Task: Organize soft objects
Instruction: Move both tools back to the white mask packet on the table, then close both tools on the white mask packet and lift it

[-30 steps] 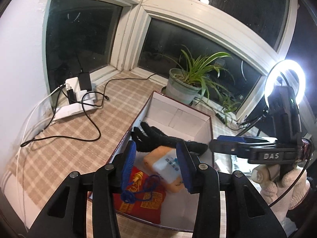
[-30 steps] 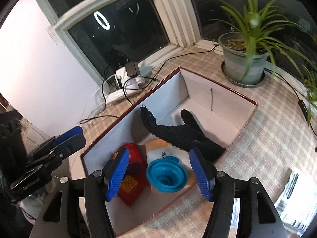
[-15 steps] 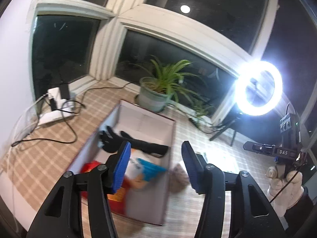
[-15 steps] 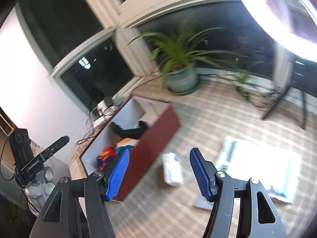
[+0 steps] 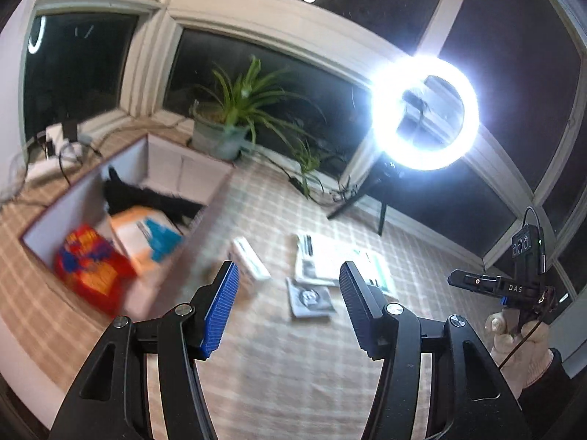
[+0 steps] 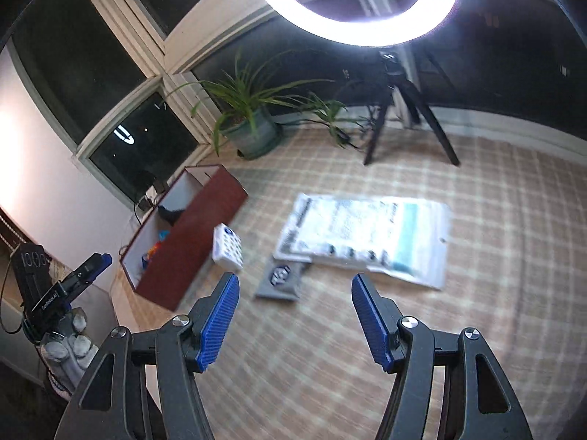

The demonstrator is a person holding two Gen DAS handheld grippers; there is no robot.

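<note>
Left wrist view shows the left gripper [image 5: 288, 308] released, its jaws just widened, nothing between; the right gripper [image 6: 293, 321] is also released above the checked cloth [image 6: 495, 256], beside the box [image 6: 190, 242].

This is looking like a room in a home, set up for filming at night. A bay window [image 5: 154, 55] with thick cream frames is wrapping around the corner, its panes showing black outside. A potted plant [image 6: 253, 124] is sitting on the sill-level surface, trailing long green leaves. A checked cloth [image 6: 495, 220] is covering the desk. A ring light [image 5: 425, 112] on a black tripod [image 6: 407, 110] is glowing brightly and reflecting in the glass. A white power strip [image 5: 58, 139] with plugged-in chargers and black cables is lying by the wall, near an open box [image 6: 205, 227] holding household odds and ends.
</note>
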